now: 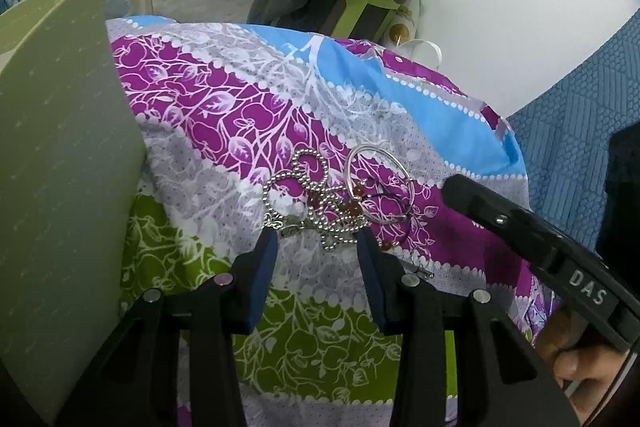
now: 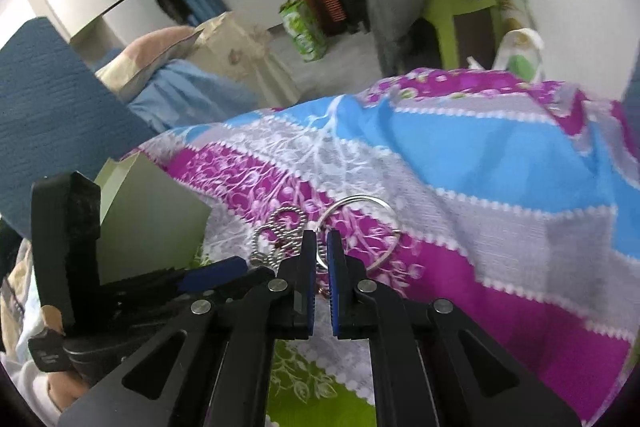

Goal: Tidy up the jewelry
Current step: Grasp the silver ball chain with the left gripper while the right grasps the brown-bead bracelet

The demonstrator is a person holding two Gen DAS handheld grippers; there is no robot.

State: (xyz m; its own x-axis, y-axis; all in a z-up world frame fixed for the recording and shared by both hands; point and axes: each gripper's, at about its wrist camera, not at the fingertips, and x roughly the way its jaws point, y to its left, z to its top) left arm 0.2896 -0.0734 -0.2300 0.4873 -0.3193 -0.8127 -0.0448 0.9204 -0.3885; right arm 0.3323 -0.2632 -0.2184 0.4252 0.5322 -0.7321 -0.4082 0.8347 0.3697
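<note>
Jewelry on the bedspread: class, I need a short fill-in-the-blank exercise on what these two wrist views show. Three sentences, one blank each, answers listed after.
1. The silver ball chain and the bangle lie on a patterned ____.
2. The left gripper has its jaws ____ over the chain.
3. The pale green box stands to the ____ of the jewelry in the left wrist view.

Missing words: bedspread; open; left

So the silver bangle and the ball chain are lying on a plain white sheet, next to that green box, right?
Not quite. The silver bangle and ball chain do lie beside the green box, but the sheet isn't plain white: it is patterned in purple, blue, grey and green. The left wrist view shows this clearly.
</note>
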